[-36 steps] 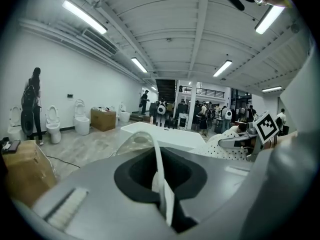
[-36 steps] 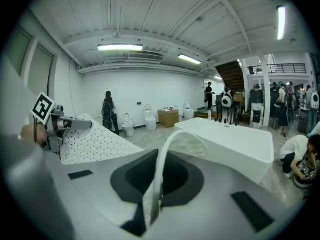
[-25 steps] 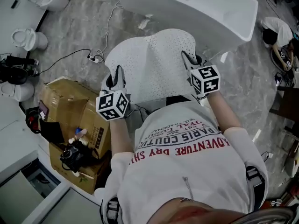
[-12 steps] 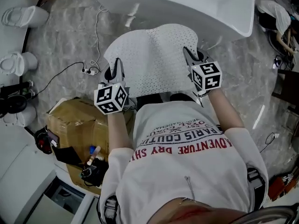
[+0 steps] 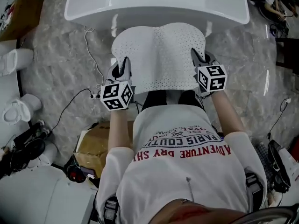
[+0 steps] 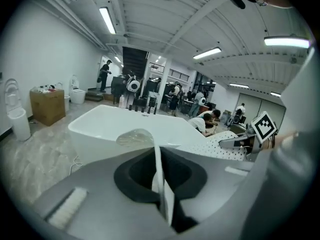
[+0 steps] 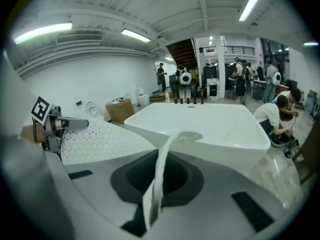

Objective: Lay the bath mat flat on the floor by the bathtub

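Lettering on the person's white T-shirt reads "PARIS COUTU" and, below it, "ADVENTURE DRY SH" (upside down in the head view, the rest lost in folds). Each gripper's cube shows black-and-white square markers and no words. Both forearms reach forward side by side, level with each other. The left gripper is clamped on the near left corner of the white perforated bath mat, and the right gripper on its near right corner. Each gripper view shows a thin mat edge pinched between closed jaws. The mat is spread between them over the marbled floor, its far end close against the side of the white bathtub.
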Action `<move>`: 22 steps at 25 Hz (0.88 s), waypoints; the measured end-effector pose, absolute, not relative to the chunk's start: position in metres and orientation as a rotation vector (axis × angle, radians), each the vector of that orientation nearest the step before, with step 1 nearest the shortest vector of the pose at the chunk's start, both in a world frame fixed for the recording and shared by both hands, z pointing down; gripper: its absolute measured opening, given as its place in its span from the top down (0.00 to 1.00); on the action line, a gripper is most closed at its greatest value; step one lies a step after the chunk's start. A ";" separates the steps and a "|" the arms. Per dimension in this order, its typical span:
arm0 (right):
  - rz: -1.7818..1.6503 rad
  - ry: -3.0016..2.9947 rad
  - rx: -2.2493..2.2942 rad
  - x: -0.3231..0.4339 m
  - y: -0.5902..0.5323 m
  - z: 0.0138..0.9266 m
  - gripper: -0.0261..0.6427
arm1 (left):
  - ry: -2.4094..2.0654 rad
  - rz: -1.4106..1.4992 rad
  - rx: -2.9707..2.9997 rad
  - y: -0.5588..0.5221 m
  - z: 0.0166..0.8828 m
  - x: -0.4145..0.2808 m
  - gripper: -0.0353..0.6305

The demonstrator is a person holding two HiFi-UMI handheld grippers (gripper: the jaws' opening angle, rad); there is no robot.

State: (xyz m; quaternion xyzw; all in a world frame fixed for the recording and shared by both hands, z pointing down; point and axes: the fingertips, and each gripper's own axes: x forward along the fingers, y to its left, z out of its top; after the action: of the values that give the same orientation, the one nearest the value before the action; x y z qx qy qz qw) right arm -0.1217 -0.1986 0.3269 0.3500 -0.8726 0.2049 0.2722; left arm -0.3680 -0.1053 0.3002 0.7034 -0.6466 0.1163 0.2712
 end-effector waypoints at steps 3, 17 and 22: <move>0.572 -2.323 1.008 -0.128 -0.211 0.342 0.93 | -1.681 0.361 1.929 -0.127 0.322 -0.377 0.92; 0.618 -2.205 1.010 -0.109 -0.233 0.513 0.93 | -1.629 0.454 1.871 -0.159 0.493 -0.386 0.92; 0.572 -2.211 0.978 -0.106 -0.242 0.607 0.93 | -1.640 0.457 1.861 -0.170 0.586 -0.385 0.92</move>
State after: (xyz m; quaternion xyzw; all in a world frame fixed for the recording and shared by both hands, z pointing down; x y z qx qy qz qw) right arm -0.1060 -0.2425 0.6074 0.3726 -0.8424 0.2178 0.3227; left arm -0.3846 -0.1703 0.5856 0.7026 -0.6194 0.1725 0.3048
